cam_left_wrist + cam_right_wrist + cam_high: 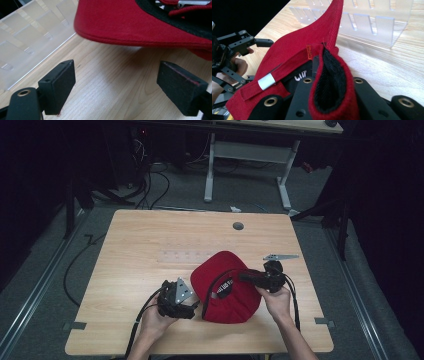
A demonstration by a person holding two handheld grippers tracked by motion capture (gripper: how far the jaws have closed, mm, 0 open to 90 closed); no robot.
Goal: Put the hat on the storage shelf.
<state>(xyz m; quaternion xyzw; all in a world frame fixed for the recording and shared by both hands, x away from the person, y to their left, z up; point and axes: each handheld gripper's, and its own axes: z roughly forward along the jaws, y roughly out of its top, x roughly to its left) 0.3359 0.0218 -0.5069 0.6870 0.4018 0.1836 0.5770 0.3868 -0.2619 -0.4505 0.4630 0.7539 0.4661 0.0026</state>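
Nearest the person, the left hand-held gripper (192,306) sits low over the pale wooden worktop (140,245), its jaws spread wide with nothing between them. In the left gripper view its two black pads (60,83) frame bare wood, and the rim of the red fabric baseball cap (225,287) hangs just beyond them, apart from both pads. The stance suggests a released gripper standing by to take a fresh hold on the cap's near edge.

The right hand-held gripper (245,276) is clenched on the cap. The right gripper view shows a fold of red cloth with its black inner band (329,77) pinched between the jaws — the grip lifts that side so the crown sags open and the underside faces up. A red rear strap with a small silver clasp (267,81) lies across the opening. The cap rests on the right half of the worktop, toward the person, partly raised at the held edge.

Beyond the cap stands a clear acrylic rack with several slots (372,22), near it but not touching — seemingly the place where the cap might go. Farther back, a round grommet hole (238,226) marks the worktop's far side.
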